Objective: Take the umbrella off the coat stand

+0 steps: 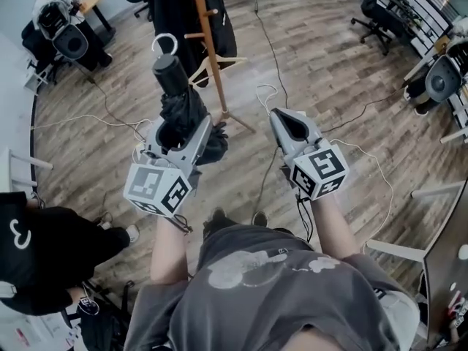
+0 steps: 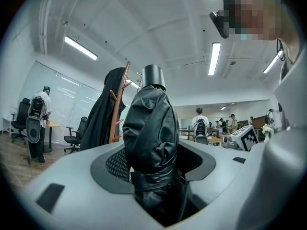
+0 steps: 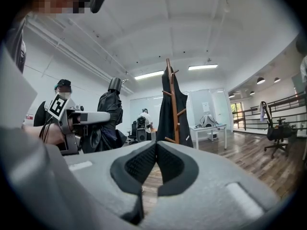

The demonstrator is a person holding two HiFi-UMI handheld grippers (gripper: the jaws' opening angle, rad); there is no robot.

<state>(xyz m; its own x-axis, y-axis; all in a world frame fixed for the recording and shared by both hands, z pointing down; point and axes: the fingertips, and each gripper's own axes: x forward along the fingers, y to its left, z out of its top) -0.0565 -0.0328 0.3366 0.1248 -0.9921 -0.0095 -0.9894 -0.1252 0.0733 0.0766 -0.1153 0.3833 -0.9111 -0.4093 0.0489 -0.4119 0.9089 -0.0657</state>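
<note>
Your left gripper (image 1: 179, 134) is holding the umbrella (image 1: 178, 97). The two fingers are partly apart and press on it from both sides, down low by the strap that wraps round the folded cloth. In the left gripper view you can see the black cloth filling the space between the dark pads (image 2: 116, 164).

The umbrella is black, short and folded up. It stands up out of the gripper, with its round black handle at the top. A pale ring (image 1: 164, 44) sits on the end of the handle. The loose cloth at the bottom hangs out under the gripper.

The umbrella is off the coat stand (image 1: 208, 42) and does not touch it. The stand is made of brown wood and stands on the wooden floor (image 1: 329, 72), a little way past the umbrella. A dark coat (image 1: 162, 6) hangs on it.

Your right gripper (image 1: 289, 126) is to the right of the left one, and the two are apart. Its fingers are pressed together at the tips, and nothing is between them. It holds nothing. In the right gripper view the coat stand is straight ahead and the umbrella is off to the left.

Thin white cables (image 1: 73, 119) lie on the floor. A person in black clothes (image 1: 36, 254) is near you on your left.
</note>
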